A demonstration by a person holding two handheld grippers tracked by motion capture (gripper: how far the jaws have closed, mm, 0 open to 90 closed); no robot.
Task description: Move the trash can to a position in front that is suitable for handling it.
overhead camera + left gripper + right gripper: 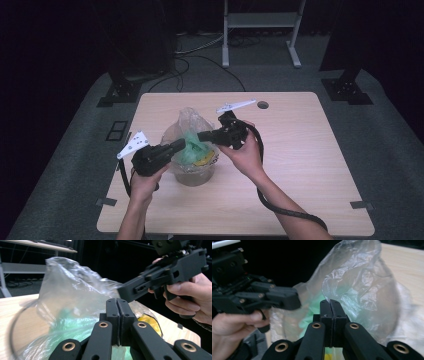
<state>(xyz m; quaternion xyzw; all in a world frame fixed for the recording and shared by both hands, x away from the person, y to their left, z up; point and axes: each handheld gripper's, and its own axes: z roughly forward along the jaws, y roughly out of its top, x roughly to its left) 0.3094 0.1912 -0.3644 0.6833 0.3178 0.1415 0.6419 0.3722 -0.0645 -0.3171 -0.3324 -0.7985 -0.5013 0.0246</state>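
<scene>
A clear plastic bag (191, 121) stands in the middle of the wooden table (300, 150), with something green (189, 148) and something yellow (205, 161) inside. My left gripper (181, 145) reaches the bag's left side with its jaws pressed together on the film. My right gripper (201, 136) comes in from the right, its jaws likewise shut on a fold of the bag. In the left gripper view, the shut left gripper (116, 301) faces the crinkled bag (72, 285), with the right gripper (123, 292) just above. In the right gripper view, film rises from the right gripper (329, 302), and the left gripper (295, 300) is close by.
A round cable hole (262, 105) sits near the table's far edge. Tape marks (106, 202) lie at the front corners. Behind the table stand a white frame (260, 20), black stand bases (347, 90) and floor cables (200, 55).
</scene>
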